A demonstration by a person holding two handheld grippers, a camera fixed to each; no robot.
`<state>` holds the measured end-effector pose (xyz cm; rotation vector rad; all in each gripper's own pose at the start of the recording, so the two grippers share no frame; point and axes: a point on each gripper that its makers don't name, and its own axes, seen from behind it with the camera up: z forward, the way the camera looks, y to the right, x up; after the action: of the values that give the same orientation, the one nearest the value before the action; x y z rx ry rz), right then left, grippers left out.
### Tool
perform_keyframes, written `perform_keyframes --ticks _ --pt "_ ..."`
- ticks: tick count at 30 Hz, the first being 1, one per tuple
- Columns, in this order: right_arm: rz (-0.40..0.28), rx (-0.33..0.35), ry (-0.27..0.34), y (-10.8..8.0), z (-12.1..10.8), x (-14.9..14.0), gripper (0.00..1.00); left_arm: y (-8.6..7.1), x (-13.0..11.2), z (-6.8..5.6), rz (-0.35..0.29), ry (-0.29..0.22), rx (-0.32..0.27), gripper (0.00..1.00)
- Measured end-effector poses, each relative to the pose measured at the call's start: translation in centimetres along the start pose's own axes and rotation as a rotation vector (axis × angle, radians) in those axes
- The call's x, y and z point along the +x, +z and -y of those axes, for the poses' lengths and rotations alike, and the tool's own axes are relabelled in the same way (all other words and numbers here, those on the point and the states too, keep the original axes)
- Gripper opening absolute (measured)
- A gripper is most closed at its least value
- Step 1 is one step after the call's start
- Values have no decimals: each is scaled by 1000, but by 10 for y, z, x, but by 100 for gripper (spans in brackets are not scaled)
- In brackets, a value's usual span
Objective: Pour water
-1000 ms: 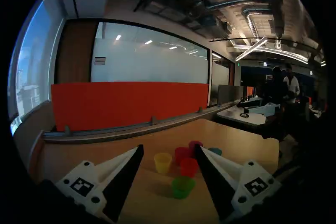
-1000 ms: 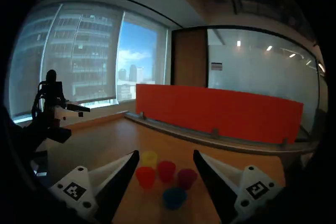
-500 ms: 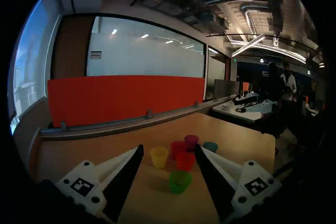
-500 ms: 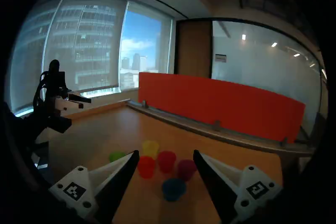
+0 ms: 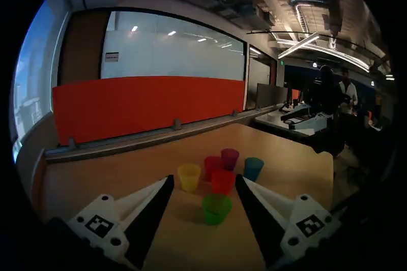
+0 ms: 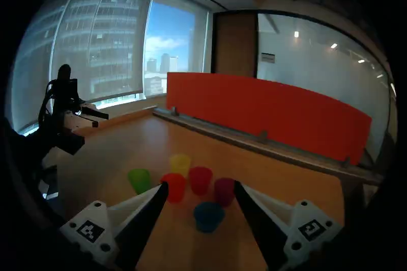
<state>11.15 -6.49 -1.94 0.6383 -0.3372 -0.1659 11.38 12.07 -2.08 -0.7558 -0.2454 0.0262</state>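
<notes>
Several small plastic cups stand clustered on the wooden table [image 5: 290,169]. In the left gripper view they are yellow [image 5: 189,176], red [image 5: 212,166], purple [image 5: 229,158], teal [image 5: 253,168], orange-red [image 5: 222,181] and, nearest, green [image 5: 216,208]. My left gripper [image 5: 204,179] hovers open just short of them, its fingers framing the group. In the right gripper view the blue cup [image 6: 208,216] is nearest, with green [image 6: 139,180] far left. My right gripper [image 6: 201,185] is open before the cluster and holds nothing. The left gripper [image 6: 76,117] also appears at the far left, held by a dark sleeve.
An orange partition [image 5: 147,100] on a metal rail [image 6: 264,146] borders the table's far edge. Tall windows [image 6: 102,52] lie beyond the left end. Across an aisle stands another desk [image 5: 285,118], with people [image 5: 346,95] behind it. The table edge [image 5: 330,179] drops off at the right.
Both views have tipped downward, so the cups sit higher and more fully between the fingers. The green cup has come into the right gripper view. No cup has moved.
</notes>
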Motion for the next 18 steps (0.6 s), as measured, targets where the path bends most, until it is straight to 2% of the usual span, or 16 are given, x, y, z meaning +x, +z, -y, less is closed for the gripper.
perform_keyframes --ticks 5,11,18 --pt "31 -1 -4 5 -2 -16 100 7 -14 -1 27 -3 -9 89" --pt "56 -4 2 11 -6 -30 100 12 -25 -7 54 18 -32 89" --pt "77 -1 16 16 -9 -40 100 17 -33 -6 75 26 -35 89"
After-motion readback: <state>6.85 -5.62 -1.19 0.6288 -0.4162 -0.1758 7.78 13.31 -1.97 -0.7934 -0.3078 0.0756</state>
